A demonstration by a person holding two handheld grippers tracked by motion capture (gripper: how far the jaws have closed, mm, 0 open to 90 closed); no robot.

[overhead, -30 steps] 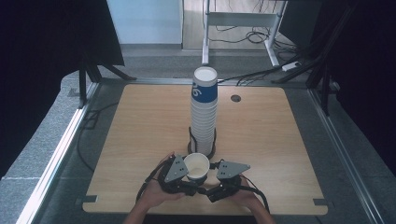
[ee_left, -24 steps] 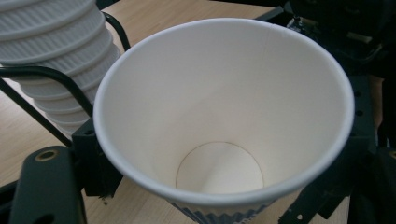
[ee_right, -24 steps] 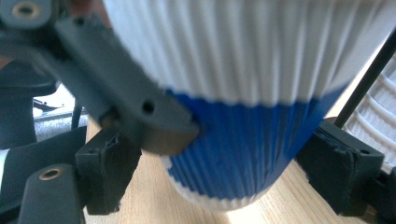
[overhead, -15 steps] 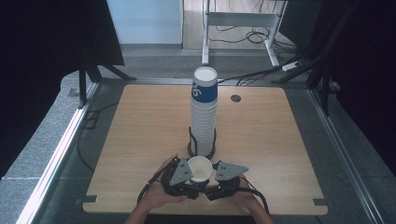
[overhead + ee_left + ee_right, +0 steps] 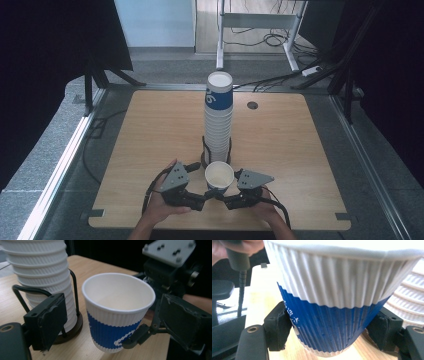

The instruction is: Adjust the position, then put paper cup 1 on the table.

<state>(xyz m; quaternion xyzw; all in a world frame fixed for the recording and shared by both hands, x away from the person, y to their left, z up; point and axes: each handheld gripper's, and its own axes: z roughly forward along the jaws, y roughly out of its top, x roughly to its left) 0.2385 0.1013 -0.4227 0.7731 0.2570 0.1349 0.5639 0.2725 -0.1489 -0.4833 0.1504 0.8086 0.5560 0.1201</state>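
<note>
A white ribbed paper cup (image 5: 219,176) with a blue band stands upright near the table's front edge. My right gripper (image 5: 227,200) is shut on it, and its pads (image 5: 277,327) press the blue base (image 5: 329,322) from both sides. My left gripper (image 5: 200,196) is on the cup's other side. Its jaws have just been opening and now stand wide apart in the left gripper view, with the cup (image 5: 117,315) between them and clear of both pads (image 5: 52,320). Just behind is a tall stack of the same cups (image 5: 218,120) in a black wire holder (image 5: 204,150).
The wooden table (image 5: 150,130) has bare room left and right of the stack. A round cable hole (image 5: 252,105) lies at the back right. Cables trail from both grippers toward the front edge. Dark stands and a white frame sit on the floor beyond the table.
The left gripper's jaws have spread off the cup and that hand has drawn slightly left. The cup, still in the right gripper, has shifted a little to the right.
</note>
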